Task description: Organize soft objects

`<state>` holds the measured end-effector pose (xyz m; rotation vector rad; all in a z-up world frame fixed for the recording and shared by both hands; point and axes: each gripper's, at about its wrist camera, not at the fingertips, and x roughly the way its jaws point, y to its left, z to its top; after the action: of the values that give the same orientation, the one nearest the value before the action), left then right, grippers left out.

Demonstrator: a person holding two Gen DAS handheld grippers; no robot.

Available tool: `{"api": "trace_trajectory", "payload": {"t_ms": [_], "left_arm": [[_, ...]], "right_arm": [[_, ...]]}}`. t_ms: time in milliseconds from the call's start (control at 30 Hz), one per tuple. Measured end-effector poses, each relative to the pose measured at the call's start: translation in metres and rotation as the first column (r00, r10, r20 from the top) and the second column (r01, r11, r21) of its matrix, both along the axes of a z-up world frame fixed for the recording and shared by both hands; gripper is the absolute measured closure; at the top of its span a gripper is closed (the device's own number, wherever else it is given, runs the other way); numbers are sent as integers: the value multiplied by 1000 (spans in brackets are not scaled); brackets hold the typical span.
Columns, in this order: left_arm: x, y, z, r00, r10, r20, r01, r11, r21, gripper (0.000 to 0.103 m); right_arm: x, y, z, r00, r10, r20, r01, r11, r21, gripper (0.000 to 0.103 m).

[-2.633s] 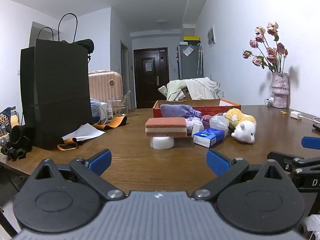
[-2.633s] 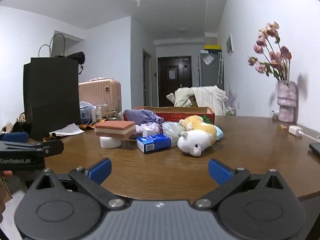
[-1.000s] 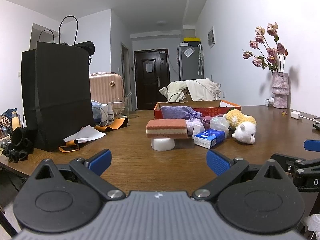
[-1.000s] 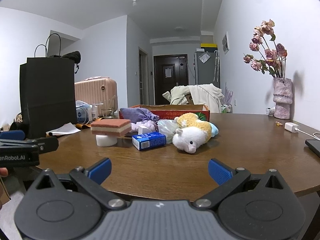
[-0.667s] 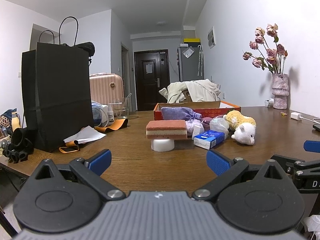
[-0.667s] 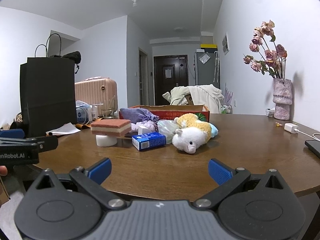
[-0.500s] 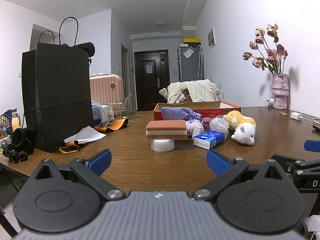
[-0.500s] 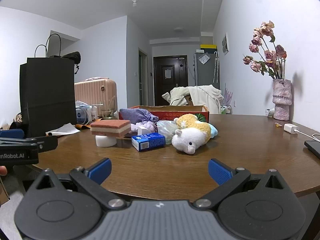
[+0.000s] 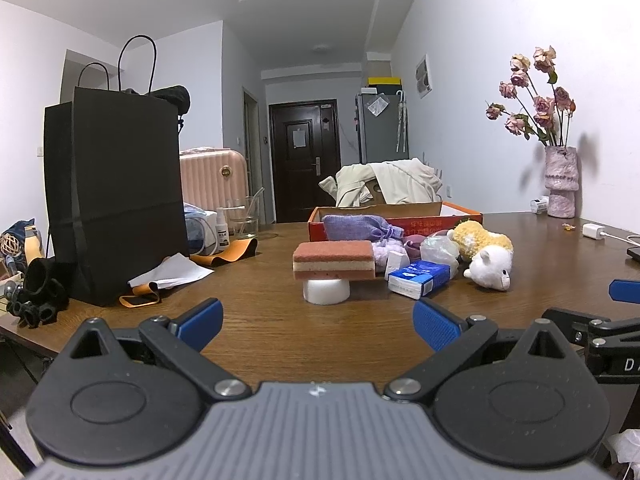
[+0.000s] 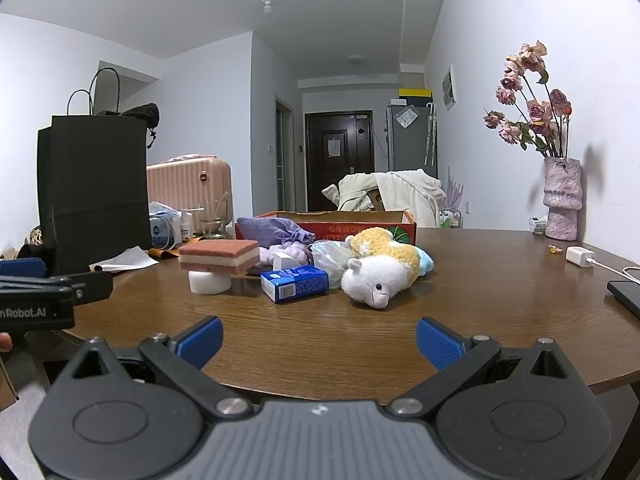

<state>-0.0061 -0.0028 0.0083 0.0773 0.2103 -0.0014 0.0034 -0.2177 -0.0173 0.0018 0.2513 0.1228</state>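
A pink sponge [image 9: 334, 259] rests on a white roll [image 9: 326, 290] mid-table; it also shows in the right wrist view [image 10: 219, 256]. Beside it lie a blue tissue pack [image 9: 419, 279] [image 10: 295, 283], a white and yellow plush sheep [image 9: 486, 256] [image 10: 382, 270], a purple pouch [image 9: 356, 227] [image 10: 272, 230] and a clear plastic bag [image 10: 330, 257]. A red cardboard box [image 9: 394, 216] [image 10: 344, 222] stands behind them. My left gripper [image 9: 318, 322] is open and empty near the table's front edge. My right gripper [image 10: 320, 340] is open and empty, level with it to its right.
A tall black paper bag [image 9: 114, 196] stands at the left with white paper [image 9: 170, 275] and orange straps [image 9: 224, 251]. A vase of dried roses [image 9: 560, 176], a white charger [image 10: 578, 257] and a dark phone [image 10: 626, 296] are at the right. A pink suitcase [image 9: 212, 186] is behind.
Both grippers have drawn back slightly from the table and steadied. Nothing on the table has moved.
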Motion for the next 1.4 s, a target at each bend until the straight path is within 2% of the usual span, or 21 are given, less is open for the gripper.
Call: {"api": "trace_trajectory", "payload": {"t_ms": [267,433,500,600,667,700,867,967,1067,1167,1200,1300,1400], "left_arm": [[12,2,2,1000,12,-16,-12,1000,-9,0],[35,1,5,997,5,-78,-7,1000,-23,0],[43,-2,4,997,0,-75,-1,1000,-7,0],[58,-14,1,998,27,-53,-24,998,56,0],[69,-23,2,999,7,-42,-3,996,95,0],[75,-27,3,999,-6,-41,10,995,100,0],[106,-41,12,999,-22,-35,26,993,119,0],[127,-44,21,996,-30,-81,38,994,99,0],[142,-46,31,994,-63,-88,68,996,54,0],[153,-54,36,992,-90,-88,94,995,41,0],[156,-58,36,990,-106,-93,110,993,39,0],[165,-68,35,979,-167,-119,171,985,23,0],[170,-81,31,954,-264,-142,265,964,-8,0]], "right_arm": [[14,-3,1,1000,-5,6,5,1000,11,0],[31,-15,9,999,-8,37,6,999,31,0],[41,-19,11,1000,12,28,-13,1000,23,0],[60,-24,14,1000,9,9,-10,1000,7,0],[77,-28,15,999,31,-24,-30,999,12,0],[90,-30,16,996,55,-67,-53,998,26,0],[153,-39,17,983,42,-181,-15,989,145,0],[194,-38,18,975,-35,-222,62,991,120,2],[230,-42,13,946,-136,-296,168,982,83,3],[247,-50,3,927,-100,-363,147,983,107,24],[248,-51,0,925,-71,-374,120,987,111,37],[231,-52,1,928,-22,-373,29,1000,12,39],[202,-58,6,918,41,-395,-77,994,-77,38]]}}
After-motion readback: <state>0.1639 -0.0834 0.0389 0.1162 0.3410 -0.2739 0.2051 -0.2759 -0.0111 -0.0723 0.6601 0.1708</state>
